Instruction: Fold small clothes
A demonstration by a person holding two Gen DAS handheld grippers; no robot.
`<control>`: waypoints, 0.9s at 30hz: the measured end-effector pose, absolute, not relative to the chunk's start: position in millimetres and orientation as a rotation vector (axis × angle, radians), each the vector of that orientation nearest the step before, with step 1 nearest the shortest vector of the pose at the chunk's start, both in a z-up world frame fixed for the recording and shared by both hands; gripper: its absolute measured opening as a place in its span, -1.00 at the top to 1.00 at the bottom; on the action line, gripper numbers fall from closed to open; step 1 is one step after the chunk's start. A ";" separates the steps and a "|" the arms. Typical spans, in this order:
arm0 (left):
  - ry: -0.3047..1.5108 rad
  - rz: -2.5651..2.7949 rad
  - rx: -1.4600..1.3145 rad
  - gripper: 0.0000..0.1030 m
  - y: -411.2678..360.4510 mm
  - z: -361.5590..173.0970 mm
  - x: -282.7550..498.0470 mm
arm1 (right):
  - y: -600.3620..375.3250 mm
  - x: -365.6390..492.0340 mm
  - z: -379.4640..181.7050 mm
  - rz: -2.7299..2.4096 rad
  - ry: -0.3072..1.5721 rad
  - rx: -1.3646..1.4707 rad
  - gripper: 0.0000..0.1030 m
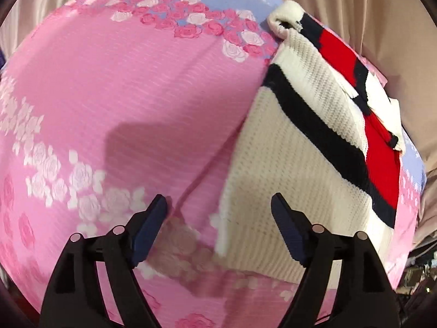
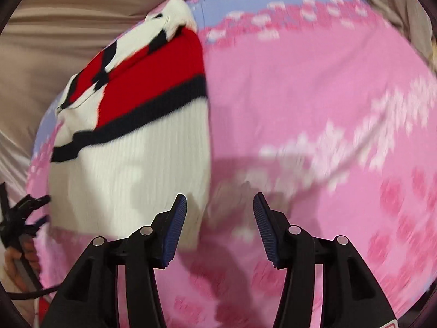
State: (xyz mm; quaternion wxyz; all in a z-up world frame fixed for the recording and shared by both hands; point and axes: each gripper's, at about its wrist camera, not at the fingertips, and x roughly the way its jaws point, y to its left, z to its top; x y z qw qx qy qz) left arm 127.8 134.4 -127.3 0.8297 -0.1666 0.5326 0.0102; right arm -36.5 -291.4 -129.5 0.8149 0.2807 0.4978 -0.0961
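Left gripper [image 1: 218,207] released, jaws spread wide, nothing between them; poised above pink rose-print bedspread [image 1: 114,104], straddling the near left edge of the knit sweater [image 1: 286,169]. Right gripper [image 2: 220,207] likewise released, jaws apart and empty, over the sweater's [image 2: 131,147] near right edge and the bedspread [image 2: 300,95] beside it. Sweater folded, lying flat on the bedspread: white lower body nearest, then a navy stripe, red panel and white sleeve parts bunched at the far end. Knit texture sharp in left wrist view only; right wrist view motion-blurred, print detail lost. Seen only in right wrist view: at the lower left margin, the left gripper [image 2: 26,207] itself, dark, with a cable and a hand [image 2: 16,268] on its handle. Seen only in left wrist view: a crease in the bedspread running from the near pads toward the sweater. Beyond, lilac border of the bedspread, then beige cloth [image 1: 355,13] behind. Nothing obstructing either gripper.
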 end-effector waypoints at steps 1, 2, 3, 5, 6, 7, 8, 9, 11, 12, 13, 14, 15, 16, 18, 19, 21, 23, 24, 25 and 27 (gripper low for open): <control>1.130 0.023 -0.339 -0.48 129.4 -127.5 128.8 | -285.5 -34.6 -133.1 -0.192 1.065 0.620 0.01; 1.129 0.021 -0.320 -0.47 124.1 -127.1 132.1 | -281.4 -31.5 -134.4 -0.190 1.067 0.629 0.01; 1.125 -0.005 -0.328 -0.18 120.3 -126.5 134.3 | -276.2 -28.0 -136.7 -0.189 1.063 0.647 0.01; 1.148 -0.078 -0.350 0.37 113.9 -125.7 144.3 | -270.3 -29.1 -142.3 -0.190 1.045 0.666 0.01; 1.170 -0.108 -0.356 0.71 111.2 -125.9 150.3 | -266.8 -23.6 -141.6 -0.216 1.043 0.659 0.01; 1.184 -0.139 -0.381 0.74 110.6 -126.4 153.2 | -264.6 -18.9 -140.1 -0.230 1.041 0.658 0.10; 1.187 -0.157 -0.403 0.76 111.8 -124.8 155.2 | -265.1 -14.5 -138.1 -0.240 1.029 0.663 0.53; 1.181 -0.176 -0.414 0.77 114.3 -119.3 154.5 | -265.4 -11.3 -132.5 -0.263 1.017 0.671 0.84; 1.160 -0.206 -0.414 0.79 120.4 -103.6 148.0 | -266.1 -15.6 -116.1 -0.280 0.958 0.685 0.87; 1.145 -0.218 -0.418 0.79 126.0 -92.5 140.7 | -264.7 -20.2 -102.4 -0.291 0.918 0.672 0.87; 1.134 -0.229 -0.426 0.80 131.3 -82.7 132.4 | -264.0 -23.9 -91.4 -0.298 0.900 0.654 0.87; 1.122 -0.239 -0.431 0.80 135.5 -74.5 123.3 | -262.8 -29.4 -81.4 -0.296 0.882 0.640 0.88; 1.105 -0.246 -0.426 0.81 141.7 -65.4 107.0 | -260.6 -37.7 -70.8 -0.282 0.868 0.616 0.88; 1.098 -0.241 -0.422 0.85 143.9 -61.6 97.2 | -259.1 -42.9 -65.7 -0.267 0.871 0.590 0.88; 1.091 -0.203 -0.425 0.93 155.0 -60.2 62.8 | -255.8 -57.6 -62.8 -0.225 0.908 0.517 0.89; 1.094 -0.180 -0.430 1.00 159.7 -60.5 48.7 | -255.2 -65.0 -64.0 -0.204 0.928 0.500 0.89; 1.121 -0.126 -0.433 1.00 166.5 -67.9 12.8 | -252.9 -88.5 -69.9 -0.170 0.979 0.449 0.90; 1.176 -0.121 -0.469 1.00 172.2 -82.5 -16.4 | -252.6 -109.3 -82.1 -0.150 1.032 0.428 0.91; 1.204 -0.106 -0.487 1.00 173.4 -91.7 -30.0 | -252.0 -116.8 -88.1 -0.150 1.049 0.427 0.94; 1.208 -0.090 -0.492 1.00 174.3 -97.1 -38.8 | -253.9 -123.4 -96.1 -0.150 1.069 0.433 1.00; 1.205 -0.046 -0.484 0.98 174.4 -104.2 -45.5 | -259.0 -133.9 -110.9 -0.175 1.108 0.454 1.00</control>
